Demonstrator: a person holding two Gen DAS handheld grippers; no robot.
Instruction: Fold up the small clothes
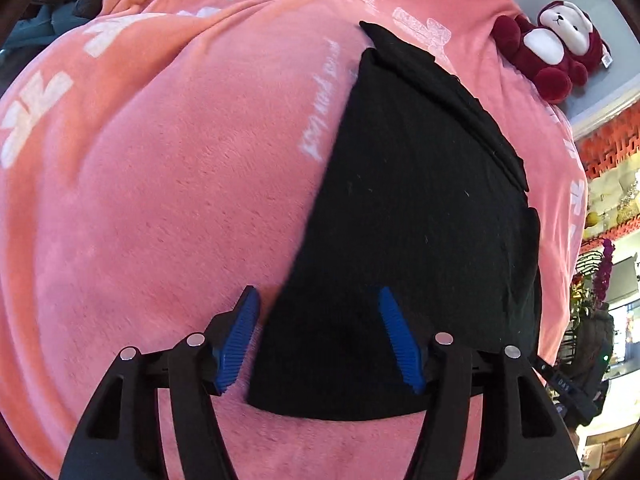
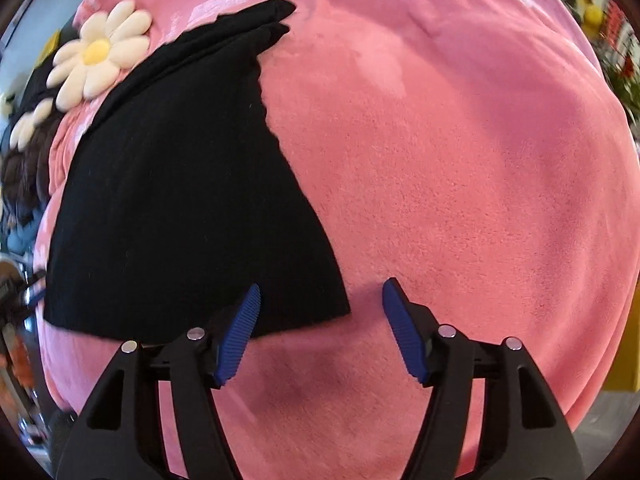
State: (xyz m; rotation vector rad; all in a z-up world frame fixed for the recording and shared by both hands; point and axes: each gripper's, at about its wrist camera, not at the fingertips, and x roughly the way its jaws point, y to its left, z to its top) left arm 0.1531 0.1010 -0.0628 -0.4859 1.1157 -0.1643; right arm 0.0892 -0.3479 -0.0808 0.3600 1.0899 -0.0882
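my left tool (image 1: 318,340) hangs wide over the near hem of the black garment (image 1: 420,220), its left pad off on the pink blanket (image 1: 160,200). my right tool (image 2: 320,332), also wide and holding nothing, straddles the opposite near corner. the cloth's long axis runs away from me, so each tool looks equally near its own corner.

Your right tongs (image 2: 320,304) gape over the black garment's (image 2: 180,200) near corner on the pink blanket (image 2: 460,180).
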